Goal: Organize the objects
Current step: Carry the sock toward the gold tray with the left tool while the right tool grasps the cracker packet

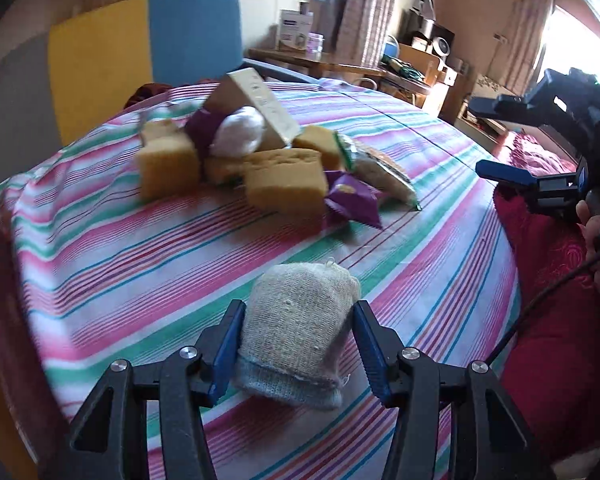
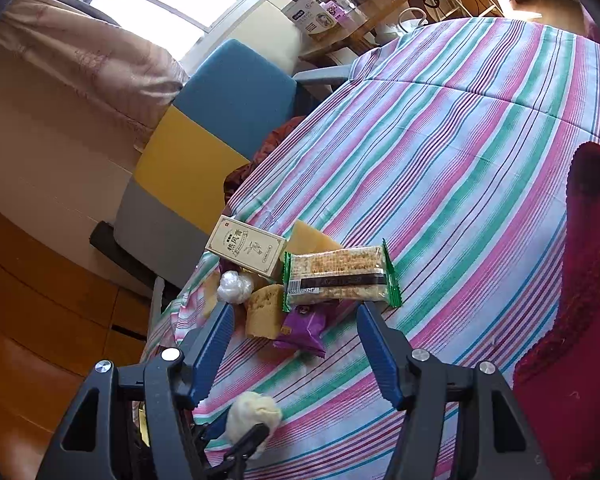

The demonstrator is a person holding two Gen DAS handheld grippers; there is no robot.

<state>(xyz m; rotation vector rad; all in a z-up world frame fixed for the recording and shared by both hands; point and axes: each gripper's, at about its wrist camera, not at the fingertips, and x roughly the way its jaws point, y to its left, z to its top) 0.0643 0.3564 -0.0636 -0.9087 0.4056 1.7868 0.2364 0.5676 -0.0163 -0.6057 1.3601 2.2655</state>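
Left gripper: jaws set wide, one on each side of a rolled beige sock; neither pad is seen pressing into the knit.
Sock: lies on the striped cloth at the near edge, well apart from the pile.
Right gripper: jaws spread wide and holding nothing, poised above the near side of the pile.
Pile: yellow sponge blocks, a purple packet, a white wad, a tan carton and a green-edged snack bar, all touching or overlapping.
Carton: leans on the far side of the pile, printed face up.
Snack bar: lies at the right of the pile, barcode visible.
Red blanket: right edge of the cloth.
Blue-and-yellow chair: far left, beyond the cloth.
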